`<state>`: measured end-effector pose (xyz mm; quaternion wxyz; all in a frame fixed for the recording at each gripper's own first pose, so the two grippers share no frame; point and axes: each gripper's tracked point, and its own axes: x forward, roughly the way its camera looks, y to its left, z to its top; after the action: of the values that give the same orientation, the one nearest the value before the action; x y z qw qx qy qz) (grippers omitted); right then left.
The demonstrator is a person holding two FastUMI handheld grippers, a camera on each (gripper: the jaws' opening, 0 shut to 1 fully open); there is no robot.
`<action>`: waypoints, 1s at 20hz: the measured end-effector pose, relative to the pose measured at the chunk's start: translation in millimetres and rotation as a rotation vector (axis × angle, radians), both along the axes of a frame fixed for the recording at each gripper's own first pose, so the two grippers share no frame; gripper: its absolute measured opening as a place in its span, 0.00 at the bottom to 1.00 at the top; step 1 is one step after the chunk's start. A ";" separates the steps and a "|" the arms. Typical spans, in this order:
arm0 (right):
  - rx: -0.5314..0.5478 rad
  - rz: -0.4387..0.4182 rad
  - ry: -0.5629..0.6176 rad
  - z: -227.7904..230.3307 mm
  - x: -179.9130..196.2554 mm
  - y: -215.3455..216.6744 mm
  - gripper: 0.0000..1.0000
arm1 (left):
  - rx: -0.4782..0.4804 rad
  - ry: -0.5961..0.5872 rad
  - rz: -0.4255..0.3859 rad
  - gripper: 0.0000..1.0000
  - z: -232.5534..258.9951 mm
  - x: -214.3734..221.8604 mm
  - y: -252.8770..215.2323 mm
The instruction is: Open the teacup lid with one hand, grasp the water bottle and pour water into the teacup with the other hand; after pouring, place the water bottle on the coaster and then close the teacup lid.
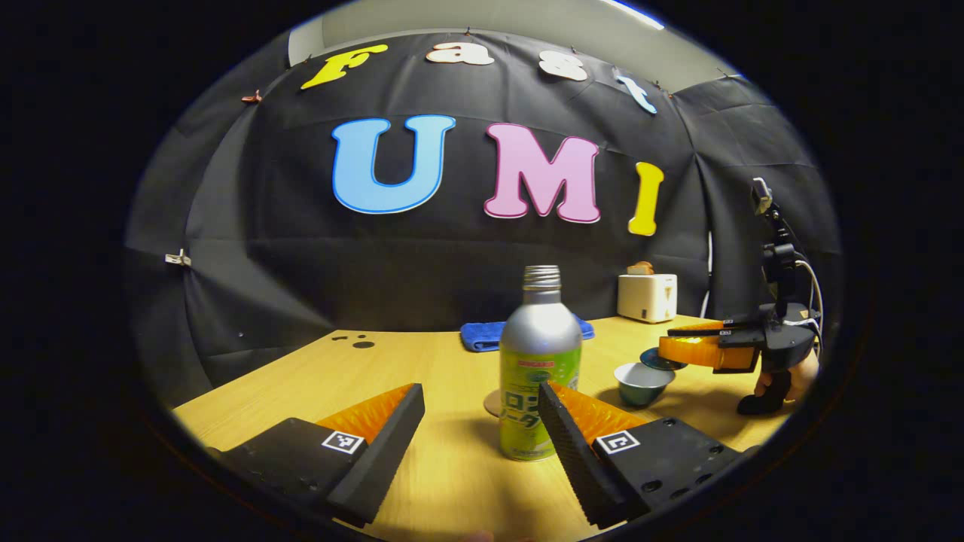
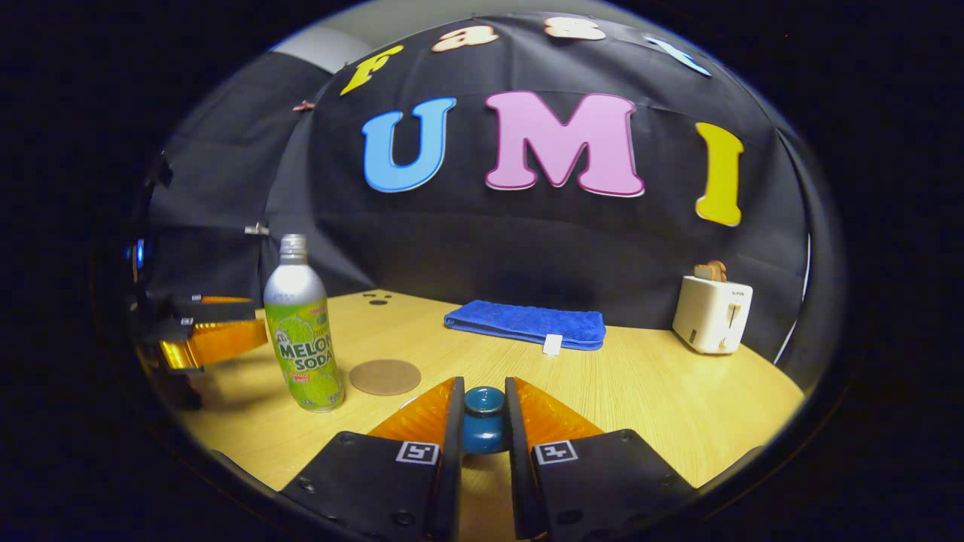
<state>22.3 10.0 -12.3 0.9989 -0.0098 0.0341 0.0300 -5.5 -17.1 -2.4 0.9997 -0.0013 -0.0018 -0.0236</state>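
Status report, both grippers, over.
Left gripper open, bottle between fingers. Right gripper shut on teacup lid, raised off teacup. Coaster bare.

Left gripper [image 1: 482,406] low over wooden table [image 1: 422,361], jaws wide apart. Bottle [image 1: 539,369] upright between fingers, near right one; contact unclear. Bottle silver on top, green label below, cap on. Coaster [image 1: 492,404] behind bottle, mostly hidden. Teacup [image 1: 642,382] to right, uncovered. Right gripper [image 1: 674,350] farther right, held by hand [image 1: 783,376], gripping lid [image 1: 661,359] just above and behind teacup. Blue towel [image 1: 486,335] folded at table's far edge. Toaster [image 1: 647,296] at far right.
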 end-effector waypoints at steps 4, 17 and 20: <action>0.017 -0.016 -0.034 5.5 -13.4 -14.6 0.31 | 0.000 0.001 -0.050 0.96 2.2 -1.3 -17.9; 0.020 -0.022 -0.063 10.2 -35.0 -32.7 0.31 | 0.004 0.007 -0.033 0.89 -0.4 45.1 -41.6; 0.021 -0.018 -0.063 11.0 -37.6 -34.5 0.31 | 0.043 0.003 -0.028 0.81 1.1 46.6 -41.7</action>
<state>-15.3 -24.6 -1.4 0.9998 -0.0002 0.0025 0.0210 41.1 -58.8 -1.3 0.9991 0.0199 0.0000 -0.0375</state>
